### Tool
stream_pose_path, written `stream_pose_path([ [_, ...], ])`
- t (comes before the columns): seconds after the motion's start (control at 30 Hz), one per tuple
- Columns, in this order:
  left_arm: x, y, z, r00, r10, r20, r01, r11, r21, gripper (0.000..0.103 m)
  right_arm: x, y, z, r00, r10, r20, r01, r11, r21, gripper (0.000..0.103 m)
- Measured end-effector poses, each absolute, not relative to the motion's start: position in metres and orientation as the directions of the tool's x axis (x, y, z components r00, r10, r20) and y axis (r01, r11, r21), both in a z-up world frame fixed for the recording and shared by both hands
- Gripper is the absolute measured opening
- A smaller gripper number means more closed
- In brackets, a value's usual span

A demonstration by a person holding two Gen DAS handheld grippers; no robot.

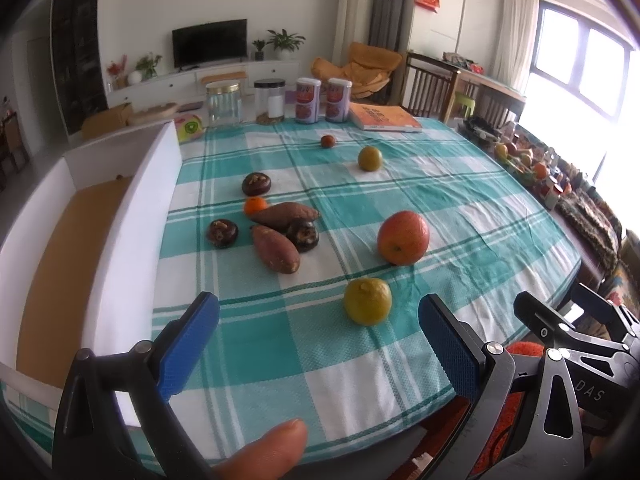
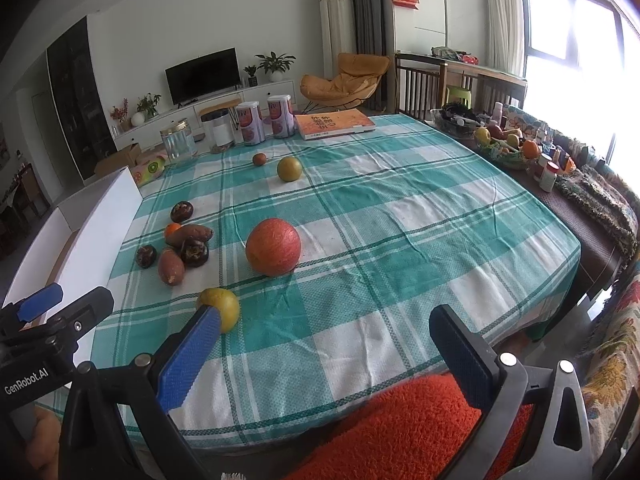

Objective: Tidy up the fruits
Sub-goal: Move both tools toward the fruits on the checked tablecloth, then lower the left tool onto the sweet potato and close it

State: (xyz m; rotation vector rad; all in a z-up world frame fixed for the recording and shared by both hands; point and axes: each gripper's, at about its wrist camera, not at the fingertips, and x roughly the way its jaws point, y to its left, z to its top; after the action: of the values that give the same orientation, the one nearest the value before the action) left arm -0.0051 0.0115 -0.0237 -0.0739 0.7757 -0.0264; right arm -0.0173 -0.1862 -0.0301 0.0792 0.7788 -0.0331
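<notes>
Pretty normal living room: white walls, a black TV (image 1: 209, 42) on a long white cabinet (image 1: 200, 80) at the far wall with a few potted plants (image 1: 285, 42) next to it. Mustard lounge chair (image 2: 344, 76) by grey curtains (image 1: 386, 4), and on the right a big window (image 1: 580, 56) blasting daylight in.

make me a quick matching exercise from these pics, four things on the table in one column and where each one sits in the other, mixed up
Things:
1. red apple
2. orange book
3. white box
4. small tangerine

Places:
A. far edge, beside the two cans
B. along the table's left side
C. tucked against the sweet potatoes
D. alone mid-cloth, beyond the nearest yellow-green citrus

Pairs: 1-D, 2-A, 3-B, 4-C
</notes>
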Motion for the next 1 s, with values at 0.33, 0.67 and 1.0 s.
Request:
stream_pose_path([
  [0.33, -0.004, 0.013, -0.037, 0.690, -0.048, -0.723, -0.002, 0.998, -0.068, 0.101, -0.015, -0.180, -0.036, 0.693, 0.027, -0.720, 0.030, 0.997, 0.067, 0.103],
  [0.67, -0.004, 0.019, -0.064, 0.648, -0.021, -0.761, -0.026, 0.998, -0.049, 0.101, -0.020, -0.201, -0.032, 0.739, 0.020, -0.674, 0.063, 0.993, 0.100, 0.103],
  [1.0, 0.017, 0.027, -0.116, 0.563, -0.004, -0.827, -0.035, 0.999, -0.029, 0.101, -0.010, -0.210, -0.057, 0.697, 0.116, -0.707, 0.060, 0.974, 0.219, 0.103],
])
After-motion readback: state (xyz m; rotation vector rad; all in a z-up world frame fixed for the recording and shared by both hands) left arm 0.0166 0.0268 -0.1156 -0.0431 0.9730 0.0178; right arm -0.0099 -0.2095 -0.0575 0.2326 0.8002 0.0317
